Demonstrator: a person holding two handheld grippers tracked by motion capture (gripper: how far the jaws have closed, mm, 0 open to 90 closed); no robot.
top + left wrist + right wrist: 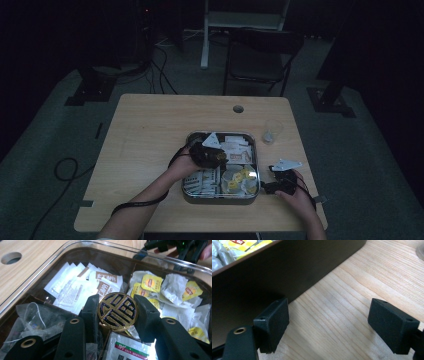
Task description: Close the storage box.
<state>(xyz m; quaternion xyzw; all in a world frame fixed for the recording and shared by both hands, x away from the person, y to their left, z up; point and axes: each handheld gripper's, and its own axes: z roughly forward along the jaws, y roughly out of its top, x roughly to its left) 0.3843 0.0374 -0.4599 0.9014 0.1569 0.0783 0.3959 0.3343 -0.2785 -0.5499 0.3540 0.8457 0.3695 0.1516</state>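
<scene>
Gripping a round gold-and-black medallion (117, 311) edge-on between its two black jaws, the left hand-held gripper (117, 315) holds it over the middle of the dark compartmented box with a clear rim (82, 245), which sits on the pale wooden table (150, 130). To do this step well, I judge the squeeze should stay even on the disc's rim, since a smooth metal edge could pivot or slip; any lift should go straight up, clear of the loose sachets beneath. The right hand-held gripper (328, 322) rests open on the table just beside the box's dark outer wall (287, 270), holding nothing, and looks well placed to steady the box if it shifts.

The medallion bears a stylised square seal pattern, which I cannot read. White-and-brown paper sachets (105, 281) carry brown printed characters too small to make out. Yellow tea-bag tags (151, 283) show a red logo, unreadable here. A white packet with green and red print (127, 350) lies under the jaws.
</scene>
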